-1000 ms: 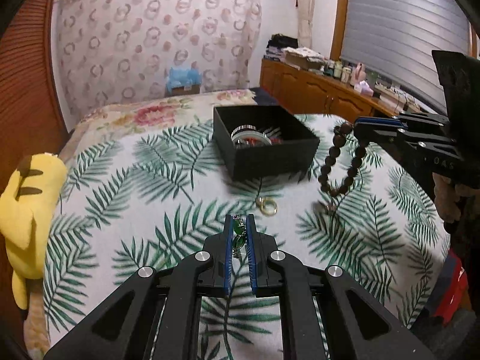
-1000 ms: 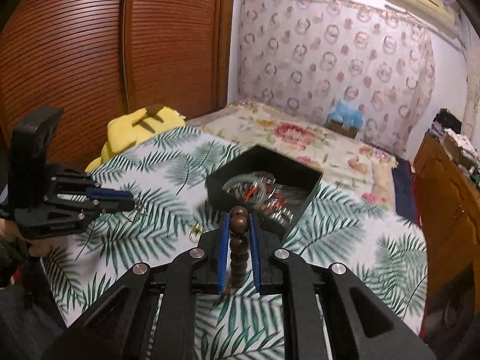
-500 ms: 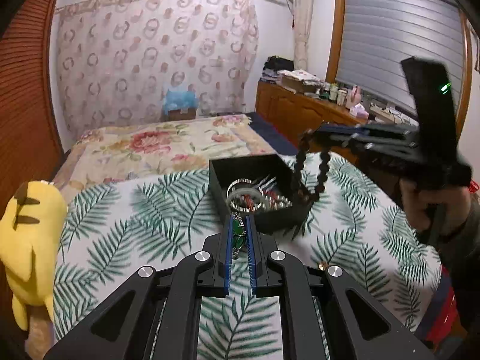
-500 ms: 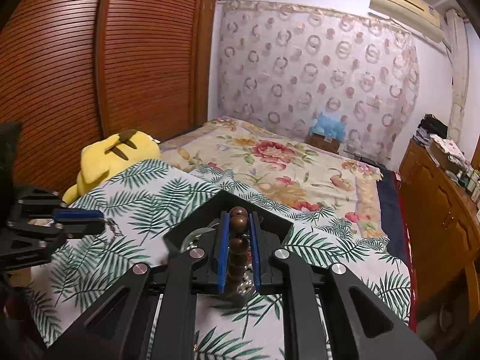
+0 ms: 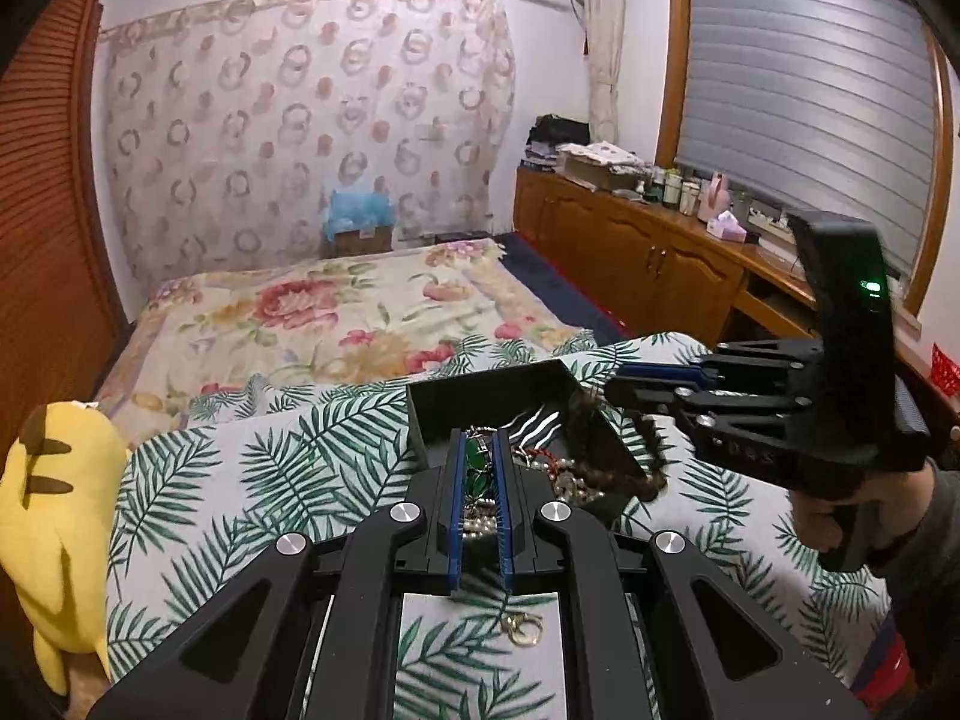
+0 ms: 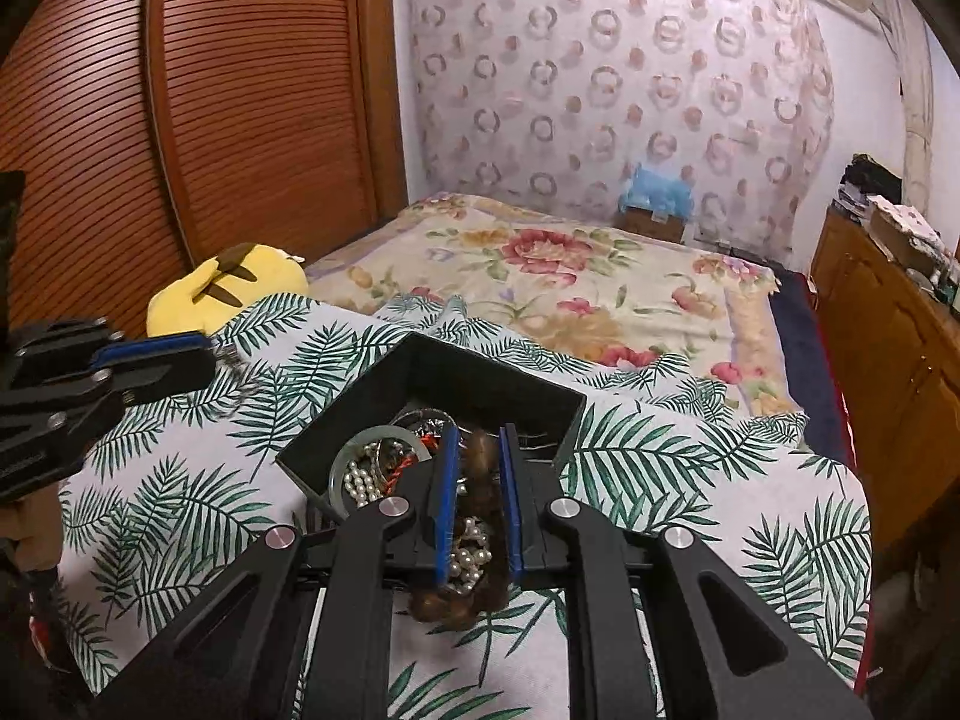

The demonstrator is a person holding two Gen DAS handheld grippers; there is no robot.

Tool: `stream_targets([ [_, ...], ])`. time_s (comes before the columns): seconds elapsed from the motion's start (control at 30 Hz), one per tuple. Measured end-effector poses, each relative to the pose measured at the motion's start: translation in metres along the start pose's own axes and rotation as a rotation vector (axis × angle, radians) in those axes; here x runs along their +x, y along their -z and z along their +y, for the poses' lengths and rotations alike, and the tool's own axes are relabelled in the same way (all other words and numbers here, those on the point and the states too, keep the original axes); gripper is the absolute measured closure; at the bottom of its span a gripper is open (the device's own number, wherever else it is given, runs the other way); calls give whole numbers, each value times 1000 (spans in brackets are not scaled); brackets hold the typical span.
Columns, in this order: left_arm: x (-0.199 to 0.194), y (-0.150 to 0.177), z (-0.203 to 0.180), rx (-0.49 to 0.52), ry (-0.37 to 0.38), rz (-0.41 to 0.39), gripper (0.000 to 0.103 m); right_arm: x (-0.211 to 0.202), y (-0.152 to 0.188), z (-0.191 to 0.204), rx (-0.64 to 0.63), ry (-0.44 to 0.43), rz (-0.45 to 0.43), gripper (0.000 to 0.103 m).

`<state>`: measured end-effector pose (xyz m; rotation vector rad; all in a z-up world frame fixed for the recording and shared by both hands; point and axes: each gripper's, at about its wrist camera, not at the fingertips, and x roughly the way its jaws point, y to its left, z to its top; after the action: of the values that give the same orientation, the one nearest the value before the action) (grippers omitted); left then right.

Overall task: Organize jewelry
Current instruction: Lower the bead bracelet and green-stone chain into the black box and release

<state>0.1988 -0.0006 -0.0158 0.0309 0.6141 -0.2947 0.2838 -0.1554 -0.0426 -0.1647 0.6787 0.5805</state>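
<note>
Left wrist view: the left tongs [image 5: 480,468] pinch a green pendant [image 5: 478,463] just above the black box [image 5: 480,402]. A gold ring [image 5: 523,627] lies on the palm-print bedcover [image 5: 240,480] beneath them. The right tongs [image 6: 477,468] grip the brown bead bracelet [image 6: 480,468] (blurred) over the box's pearls [image 6: 360,483].

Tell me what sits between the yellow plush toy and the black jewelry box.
Only bare palm-leaf bedspread lies between the yellow plush toy and the black jewelry box, clearest in the left wrist view.
</note>
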Motion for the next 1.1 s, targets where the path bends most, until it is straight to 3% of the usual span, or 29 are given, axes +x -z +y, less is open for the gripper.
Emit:
stream_targets([
  [0.7, 49, -23, -17, 6, 29, 34, 95, -36, 33, -19, 34, -3, -22, 85],
  [0.73, 49, -23, -17, 7, 29, 35, 95, -34, 34, -20, 37, -3, -19, 83],
  [0.8, 49, -23, -16, 4, 30, 34, 95, -30, 37, -21, 51, -9, -8, 62],
  [1.1, 54, -16, -13, -3, 32, 47, 95, 4, 36, -27, 129, -61, 40, 62],
])
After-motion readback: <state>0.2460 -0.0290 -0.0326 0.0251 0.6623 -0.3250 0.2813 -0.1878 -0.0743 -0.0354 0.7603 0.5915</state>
